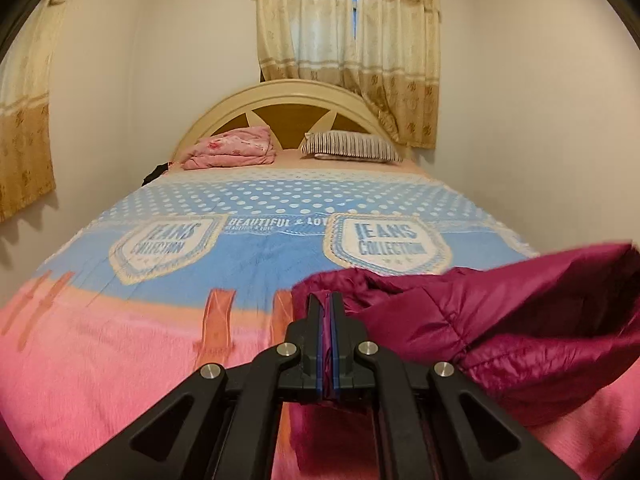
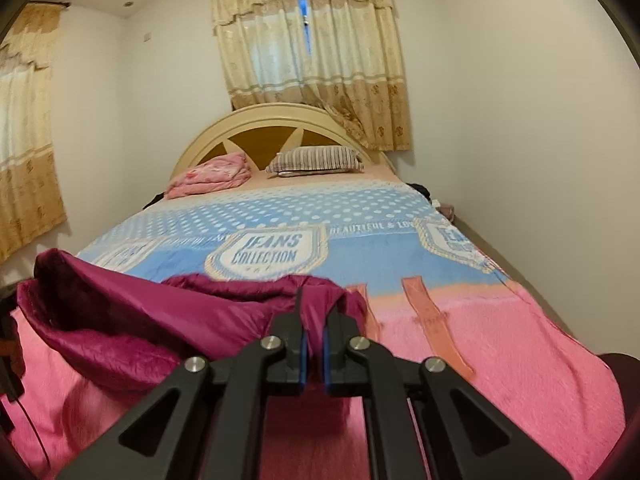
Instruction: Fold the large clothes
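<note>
1. Gripping a fold of the magenta quilted jacket: left gripper, jaws pressed together on thin fabric, blue pads nearly meeting.
2. Clamped likewise on the same jacket: right gripper, a thicker bunch of cloth pinched between its blue pads.
3. Located at the near end of the bed: jacket raised at both held points, sagging between them, its lower part resting on the pink section of the blanket. Garment edges blurred in both views.
4. Noted in the right wrist view: jacket extending to the left; in the left wrist view, extending to the right.
5. Spread flat over the mattress: blanket, pink near the grippers, blue farther off with white dots and "JEANS COLLECTION" badges.
6. Lying at the far end, well apart from the jacket: folded pink bedding and, beside it, a striped pillow, both before the arched headboard.
7. Hanging behind the headboard: beige patterned curtain.
</note>
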Available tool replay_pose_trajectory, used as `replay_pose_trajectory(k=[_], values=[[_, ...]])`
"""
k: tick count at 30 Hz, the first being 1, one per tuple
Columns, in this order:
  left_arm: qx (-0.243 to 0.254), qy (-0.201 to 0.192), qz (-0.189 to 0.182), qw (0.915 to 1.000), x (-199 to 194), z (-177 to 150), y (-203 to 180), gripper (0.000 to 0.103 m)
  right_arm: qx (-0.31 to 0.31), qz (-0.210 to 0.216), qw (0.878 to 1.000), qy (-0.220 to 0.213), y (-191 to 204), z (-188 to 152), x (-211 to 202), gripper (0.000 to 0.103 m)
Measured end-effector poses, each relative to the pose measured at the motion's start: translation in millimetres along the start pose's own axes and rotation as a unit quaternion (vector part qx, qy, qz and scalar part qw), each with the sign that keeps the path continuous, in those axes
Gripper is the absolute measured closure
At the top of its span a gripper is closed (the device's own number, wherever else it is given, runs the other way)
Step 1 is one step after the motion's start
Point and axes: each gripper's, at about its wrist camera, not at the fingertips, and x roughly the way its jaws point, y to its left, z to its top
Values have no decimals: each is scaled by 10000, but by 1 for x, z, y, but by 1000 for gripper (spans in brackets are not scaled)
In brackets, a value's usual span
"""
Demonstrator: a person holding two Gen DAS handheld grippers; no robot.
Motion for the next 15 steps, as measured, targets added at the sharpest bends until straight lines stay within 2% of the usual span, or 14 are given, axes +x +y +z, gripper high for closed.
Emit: replay_pose_trajectory(k=[5,10,12,13,14,15], values=[[233,51,382,9990,66,11,-6,100,-104,-262,9996,63,4,18,61,97],[218,368,681,9968,131,7,-6,93,104,-374,9986,363,-8,17,121,97],[198,492,1362,9893,157,5,-7,56,148,-448,9979,448,-13,11,139,97],[126,476,1534,9869,163,4,-5,20,190,-483,9973,510,-14,9,150,97],[26,385,1590,9865,166,3,-2,5,198,-512,9968,573,-16,7,158,97],[-113,231,1706,9850,169,3,2,5,190,-566,9963,626,-16,4,167,97]])
